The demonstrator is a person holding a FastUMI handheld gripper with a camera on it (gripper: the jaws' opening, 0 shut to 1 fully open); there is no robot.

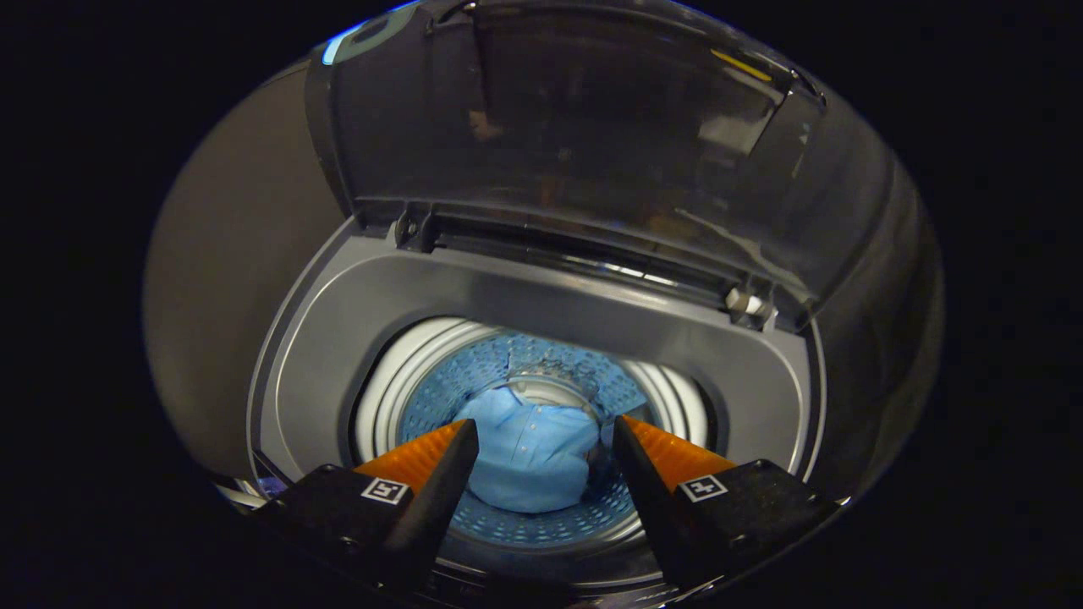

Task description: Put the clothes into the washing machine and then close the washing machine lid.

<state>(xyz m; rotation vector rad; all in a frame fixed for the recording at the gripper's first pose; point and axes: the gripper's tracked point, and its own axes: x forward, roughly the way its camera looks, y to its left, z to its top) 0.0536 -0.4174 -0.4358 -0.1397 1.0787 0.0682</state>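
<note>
Washer: it is seen from above, with its grey top rim wide around a round hole.
Lid: it is lifted up and stands at the back of the washer, held there by the hinges. Its dark, see-through pane is shiny with dim reflections.
Drum: it is set deep inside the washer's hole. Its wall is dotted with small holes, and a white ring is seen around its top.
Shirt: a light blue shirt is bunched in a heap at the bottom of the drum, inside the washer.
Gripper: it is held above the washer's hole with its fingers spread wide apart. Nothing is held; the shirt is seen far below, between them.
</note>
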